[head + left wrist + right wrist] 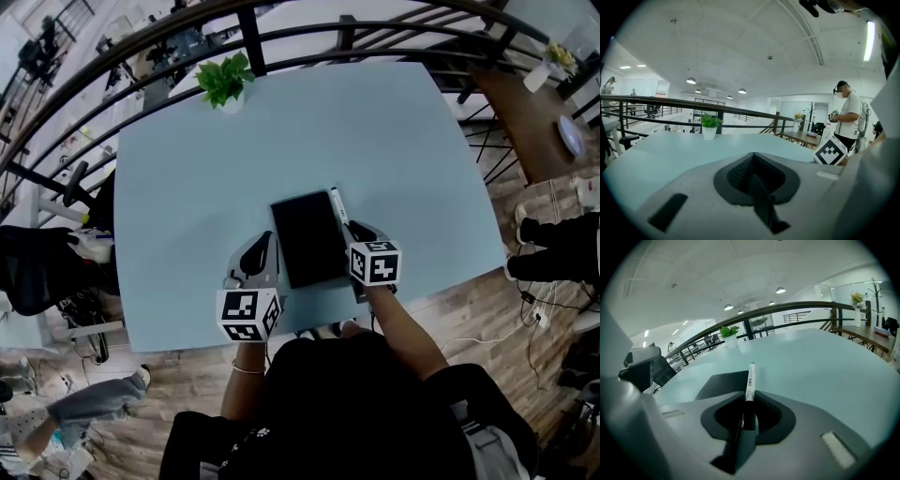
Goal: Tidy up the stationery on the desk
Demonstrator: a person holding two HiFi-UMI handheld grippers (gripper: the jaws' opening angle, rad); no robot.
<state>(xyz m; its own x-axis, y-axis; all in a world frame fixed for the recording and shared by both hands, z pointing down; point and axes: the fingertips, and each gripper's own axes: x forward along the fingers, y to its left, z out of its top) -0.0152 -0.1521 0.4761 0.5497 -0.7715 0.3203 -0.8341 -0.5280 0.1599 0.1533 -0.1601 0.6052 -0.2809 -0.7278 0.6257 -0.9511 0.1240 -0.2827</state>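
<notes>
- The left gripper [265,244] sits near the table's [394,141] front edge, jaws closed on nothing
- A black notebook [309,239] lies flat between both grippers
- The right gripper [356,230] clamps a white pen [337,204] that points away along the notebook's right edge
- Open tabletop stretches beyond to a potted plant [225,82] at the far edge

Hidden end, unreadable print
The pen [749,378] loses its rear end inside the right tongs [749,403]; the lettering on its barrel is too small to read.
</notes>
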